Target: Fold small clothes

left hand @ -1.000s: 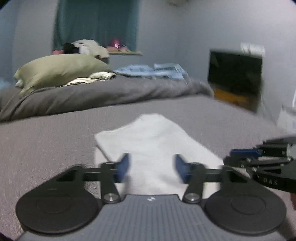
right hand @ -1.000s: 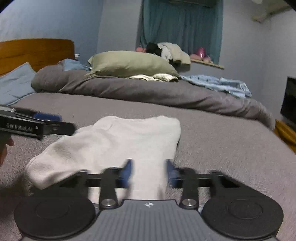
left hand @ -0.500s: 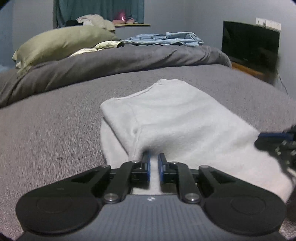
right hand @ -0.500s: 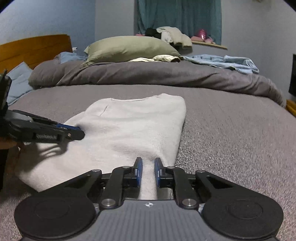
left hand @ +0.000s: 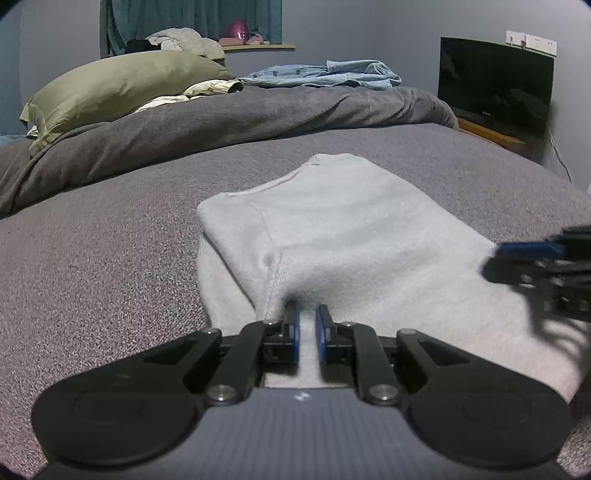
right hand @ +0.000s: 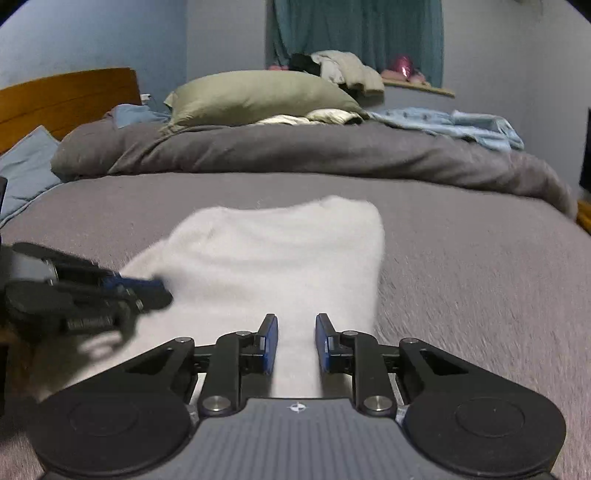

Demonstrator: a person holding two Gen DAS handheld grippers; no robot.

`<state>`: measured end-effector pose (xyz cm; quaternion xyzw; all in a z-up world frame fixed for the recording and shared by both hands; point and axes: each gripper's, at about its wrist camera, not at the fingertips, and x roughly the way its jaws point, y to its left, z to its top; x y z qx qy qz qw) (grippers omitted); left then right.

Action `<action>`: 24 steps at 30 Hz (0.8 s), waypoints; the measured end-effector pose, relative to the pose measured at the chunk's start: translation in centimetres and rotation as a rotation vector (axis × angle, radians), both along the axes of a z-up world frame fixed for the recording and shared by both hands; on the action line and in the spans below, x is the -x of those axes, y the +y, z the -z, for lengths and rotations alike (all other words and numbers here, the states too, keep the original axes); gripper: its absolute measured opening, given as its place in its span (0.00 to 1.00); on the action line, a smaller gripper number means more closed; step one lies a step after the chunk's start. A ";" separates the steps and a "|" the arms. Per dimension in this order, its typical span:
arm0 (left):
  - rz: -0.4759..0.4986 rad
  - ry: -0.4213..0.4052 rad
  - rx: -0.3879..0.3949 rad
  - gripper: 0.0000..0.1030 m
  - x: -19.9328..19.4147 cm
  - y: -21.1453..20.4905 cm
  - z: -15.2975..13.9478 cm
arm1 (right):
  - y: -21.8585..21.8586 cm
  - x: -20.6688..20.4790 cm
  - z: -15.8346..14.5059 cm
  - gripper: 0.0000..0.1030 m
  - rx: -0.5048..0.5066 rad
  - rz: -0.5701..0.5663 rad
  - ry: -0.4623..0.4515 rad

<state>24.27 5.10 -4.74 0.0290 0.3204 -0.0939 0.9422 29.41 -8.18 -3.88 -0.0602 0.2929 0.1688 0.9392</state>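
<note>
The left claw (left hand: 307,334) pinches the garment's (left hand: 343,229) near hem; the right claw (right hand: 296,341) has just loosened (re-pinch before lifting both together).

A home bedroom: ahead of the jaws spreads a wide bed with a grey fleece cover (right hand: 461,266), a rumpled dark grey duvet (right hand: 295,151) and an olive-green pillow (right hand: 255,96). Farther off stand a wooden headboard (right hand: 66,99), teal curtains (right hand: 354,29) and a black flat screen (left hand: 495,85).
</note>
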 end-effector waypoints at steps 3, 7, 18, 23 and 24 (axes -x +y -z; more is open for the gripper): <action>0.001 0.011 -0.014 0.10 0.4 -0.2 -0.4 | -1.2 1.5 0.3 0.26 -0.022 0.032 0.027; -0.011 -0.006 0.055 0.29 3.1 0.2 -2.4 | -1.6 4.1 -1.7 0.32 -0.019 0.055 0.002; -0.122 0.000 0.035 0.78 16.0 0.9 -2.4 | -4.4 12.3 -1.5 0.70 -0.100 0.165 0.110; -0.145 0.050 0.044 0.96 20.3 -0.1 0.4 | -3.5 14.8 0.9 0.91 -0.033 0.157 0.128; -0.139 0.069 0.037 0.96 20.6 -0.4 0.9 | -3.4 15.0 1.3 0.91 -0.022 0.150 0.132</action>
